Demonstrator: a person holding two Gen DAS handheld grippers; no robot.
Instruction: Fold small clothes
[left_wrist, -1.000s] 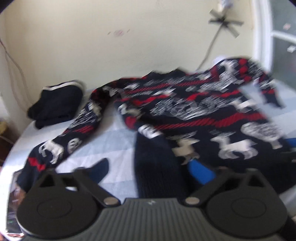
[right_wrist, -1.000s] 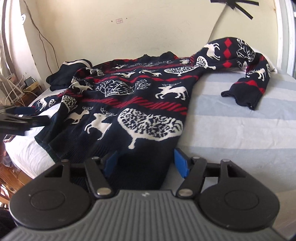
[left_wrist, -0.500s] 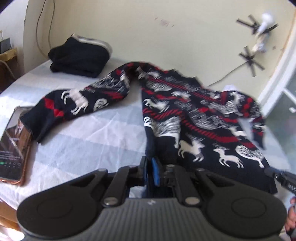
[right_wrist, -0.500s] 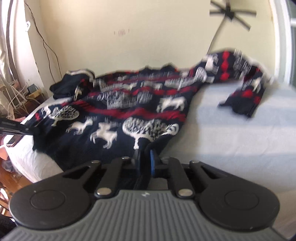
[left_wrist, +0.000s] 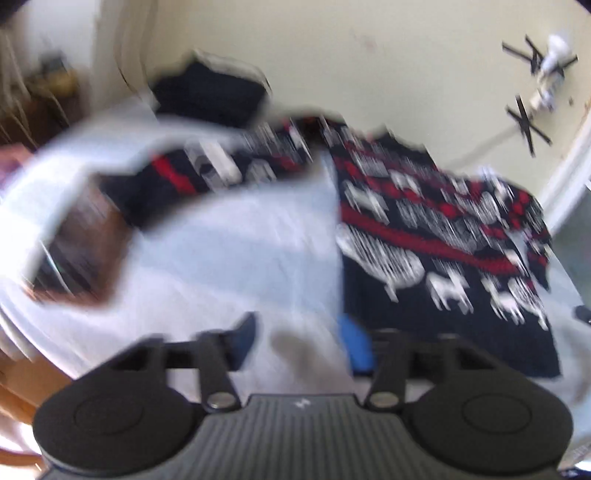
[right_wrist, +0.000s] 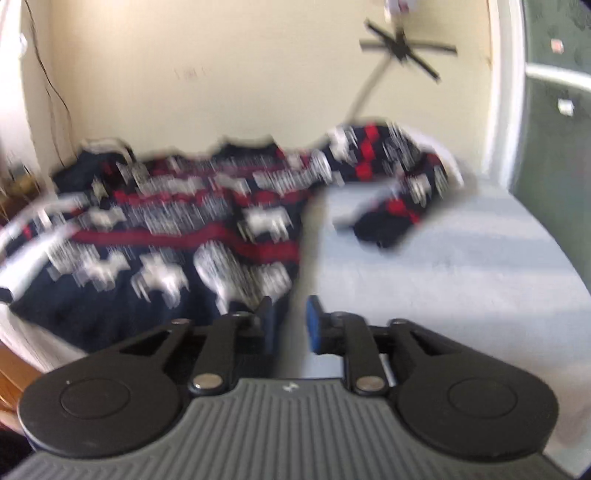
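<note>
A navy sweater with red bands and white deer (left_wrist: 436, 258) lies spread on the pale striped bed (left_wrist: 236, 258); it also shows in the right wrist view (right_wrist: 177, 243). Both views are blurred by motion. My left gripper (left_wrist: 301, 341) is open and empty, over bare sheet just left of the sweater's hem corner. My right gripper (right_wrist: 290, 325) is open and empty at the sweater's right hem corner; its left finger (right_wrist: 264, 321) overlaps the fabric. One sleeve (left_wrist: 207, 173) stretches left, the other sleeve (right_wrist: 391, 177) curls at the far right.
A folded dark garment (left_wrist: 210, 92) sits at the bed's far left by the wall. A phone (left_wrist: 70, 251) lies on the sheet at the left edge. Cables and black tape (right_wrist: 402, 48) are on the wall. A window frame (right_wrist: 506, 92) bounds the right side.
Both grippers were shut on the sweater's hem half a second ago; both have now opened and let go. Both cameras are moving fast.
</note>
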